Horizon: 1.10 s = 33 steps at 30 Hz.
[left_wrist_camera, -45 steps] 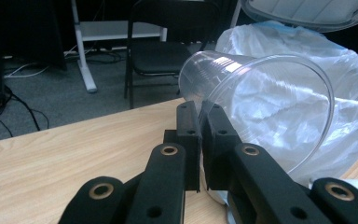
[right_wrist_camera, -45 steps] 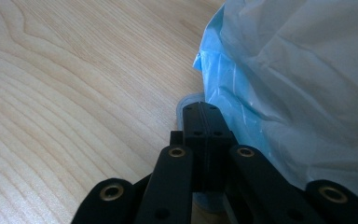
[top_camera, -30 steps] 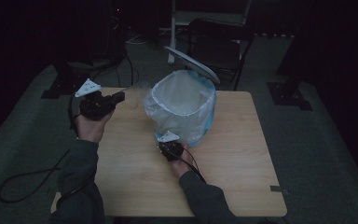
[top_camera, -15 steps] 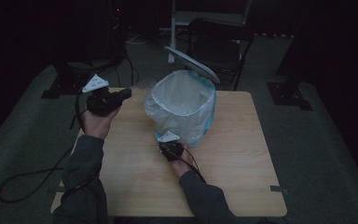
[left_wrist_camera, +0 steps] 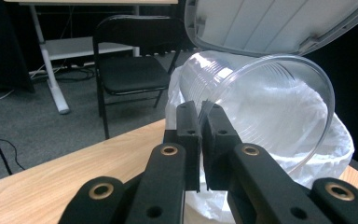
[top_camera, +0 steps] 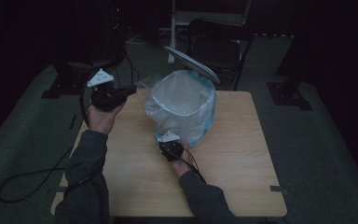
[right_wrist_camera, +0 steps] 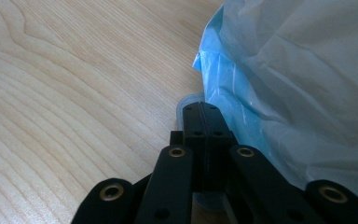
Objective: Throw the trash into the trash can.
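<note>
A bin lined with a white bag (top_camera: pixel 182 107) stands on the wooden table (top_camera: pixel 233 177), its grey lid (top_camera: pixel 192 64) tilted open. My left gripper (top_camera: pixel 131 87) is raised at the bin's left, shut on the wall of a clear plastic cup (left_wrist_camera: pixel 261 107). The cup lies on its side, its mouth toward the bag (left_wrist_camera: pixel 317 154) under the lid (left_wrist_camera: pixel 279 23). My right gripper (top_camera: pixel 176 145) is low at the bin's front, jaws shut. In the right gripper view its tips (right_wrist_camera: pixel 204 109) rest over a pale grey pedal (right_wrist_camera: pixel 189 100) beside the blue and white bag (right_wrist_camera: pixel 298 70).
A black folding chair (top_camera: pixel 219 42) stands behind the table, also seen in the left gripper view (left_wrist_camera: pixel 130 70). Dark stands and cables lie on the floor at the left (top_camera: pixel 28 177). Bare wood stretches right of the bin and along the table's near edge.
My left hand has carried the cup a little up and to the right, toward the bin's mouth. The right hand and the bin have stayed put.
</note>
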### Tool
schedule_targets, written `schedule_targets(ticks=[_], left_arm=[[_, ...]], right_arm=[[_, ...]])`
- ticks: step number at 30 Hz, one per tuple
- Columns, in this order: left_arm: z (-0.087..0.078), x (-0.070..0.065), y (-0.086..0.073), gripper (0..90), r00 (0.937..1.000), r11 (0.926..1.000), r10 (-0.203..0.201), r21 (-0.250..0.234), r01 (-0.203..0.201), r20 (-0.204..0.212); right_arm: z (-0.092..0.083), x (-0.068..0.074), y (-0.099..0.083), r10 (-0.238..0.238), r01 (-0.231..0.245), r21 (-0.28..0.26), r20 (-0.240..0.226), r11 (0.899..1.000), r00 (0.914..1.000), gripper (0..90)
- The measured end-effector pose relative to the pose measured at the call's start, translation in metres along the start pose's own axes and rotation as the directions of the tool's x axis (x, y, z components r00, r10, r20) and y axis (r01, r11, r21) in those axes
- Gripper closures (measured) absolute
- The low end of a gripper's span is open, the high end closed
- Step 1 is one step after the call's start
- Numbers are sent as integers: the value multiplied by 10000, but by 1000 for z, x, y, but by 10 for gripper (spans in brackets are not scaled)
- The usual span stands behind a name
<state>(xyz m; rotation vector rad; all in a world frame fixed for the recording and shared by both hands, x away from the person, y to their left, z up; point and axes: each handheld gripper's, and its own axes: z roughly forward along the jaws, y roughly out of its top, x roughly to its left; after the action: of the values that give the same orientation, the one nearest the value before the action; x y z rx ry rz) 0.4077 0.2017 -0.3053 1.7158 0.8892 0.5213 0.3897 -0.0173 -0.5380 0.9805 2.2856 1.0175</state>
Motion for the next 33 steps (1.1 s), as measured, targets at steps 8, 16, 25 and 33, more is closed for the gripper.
schedule_targets(ticks=[8,16,25,33], left_arm=[[10,-4,7,874,9998,10000,31,32,-32,204],[21,-7,12,874,9991,10000,14,96,-18,429],[29,-8,16,874,9982,9999,-42,128,35,600],[38,-11,18,873,9970,9997,-79,218,62,772]], right_arm=[[0,0,0,19,-19,-3,-13,10000,10000,900],[0,0,0,5,-5,-13,-8,10000,10000,900],[0,0,0,5,-5,-7,-21,10000,10000,900],[0,0,0,-1,1,-4,-22,10000,10000,900]])
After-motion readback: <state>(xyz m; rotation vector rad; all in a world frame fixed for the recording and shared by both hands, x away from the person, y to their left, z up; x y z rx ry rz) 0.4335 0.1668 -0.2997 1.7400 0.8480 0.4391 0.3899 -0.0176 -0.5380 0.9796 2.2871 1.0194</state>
